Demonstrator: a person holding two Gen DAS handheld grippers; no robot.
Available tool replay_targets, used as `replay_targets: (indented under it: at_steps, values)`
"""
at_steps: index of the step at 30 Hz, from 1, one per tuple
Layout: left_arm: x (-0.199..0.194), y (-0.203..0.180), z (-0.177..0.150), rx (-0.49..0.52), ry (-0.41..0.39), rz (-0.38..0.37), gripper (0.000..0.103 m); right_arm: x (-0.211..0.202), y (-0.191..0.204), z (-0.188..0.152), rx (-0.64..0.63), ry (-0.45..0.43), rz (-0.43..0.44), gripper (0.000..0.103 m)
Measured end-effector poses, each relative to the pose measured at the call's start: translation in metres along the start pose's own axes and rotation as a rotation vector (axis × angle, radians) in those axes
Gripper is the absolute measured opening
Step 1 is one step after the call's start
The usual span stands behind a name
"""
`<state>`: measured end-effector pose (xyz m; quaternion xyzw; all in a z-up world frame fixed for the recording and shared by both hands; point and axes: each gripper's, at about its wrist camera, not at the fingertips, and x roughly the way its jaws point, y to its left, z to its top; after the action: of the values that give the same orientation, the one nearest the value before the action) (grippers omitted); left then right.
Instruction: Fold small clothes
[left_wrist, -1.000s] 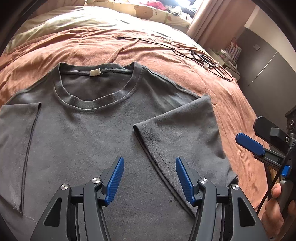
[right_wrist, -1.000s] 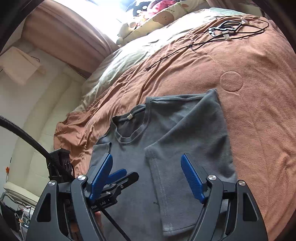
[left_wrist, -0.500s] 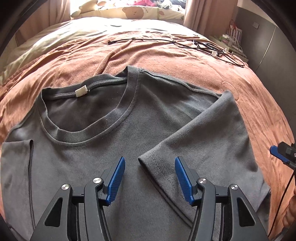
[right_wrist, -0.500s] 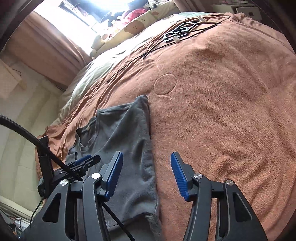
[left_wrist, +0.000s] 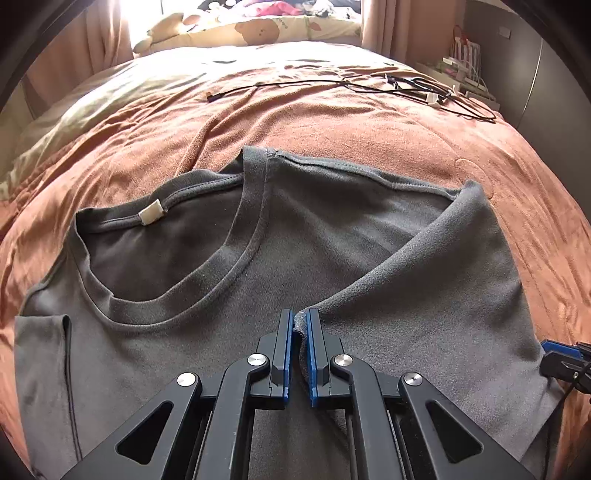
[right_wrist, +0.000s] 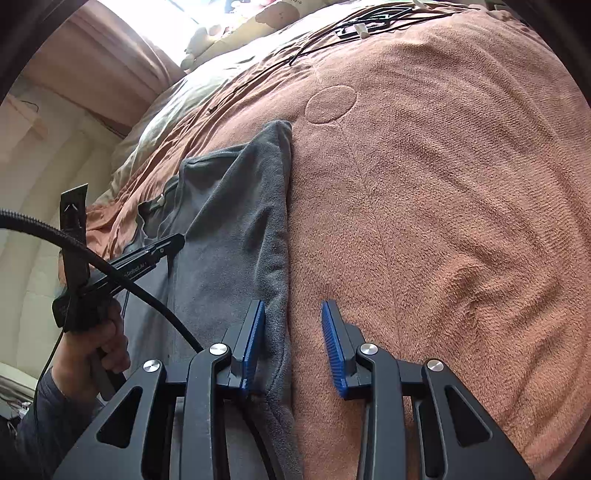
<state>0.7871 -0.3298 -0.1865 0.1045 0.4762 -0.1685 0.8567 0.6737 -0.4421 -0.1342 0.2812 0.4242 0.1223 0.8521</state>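
Note:
A grey T-shirt (left_wrist: 295, 229) lies face up on the brown blanket (left_wrist: 332, 129), neck away from me, its right sleeve folded in over the chest. My left gripper (left_wrist: 299, 318) is shut on the tip of that folded sleeve, with cloth pinched between the blue pads. In the right wrist view the T-shirt (right_wrist: 229, 221) shows its folded right side edge. My right gripper (right_wrist: 293, 326) straddles that edge low over the blanket, jaws closing; the left pad touches the cloth and the right pad stands clear on the blanket side. The left gripper (right_wrist: 162, 249) shows further left, held by a hand.
Black cables (left_wrist: 406, 85) with white plugs lie across the far part of the bed. Pillows and a plush toy (left_wrist: 159, 33) sit at the head. A shelf (left_wrist: 465, 62) and dark cupboard stand on the right. A round patch (right_wrist: 330, 105) marks the blanket.
My left gripper moved forward onto the sleeve's tip and shut on it. My right gripper sank to the shirt's right edge and its jaws narrowed around it.

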Motion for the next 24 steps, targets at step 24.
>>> replay_targets:
  at_steps: [24]
  values:
    - [0.006,-0.084,0.033,0.055,0.003,-0.141,0.016,-0.031,-0.027,-0.005,0.107,-0.081,0.005,0.014]
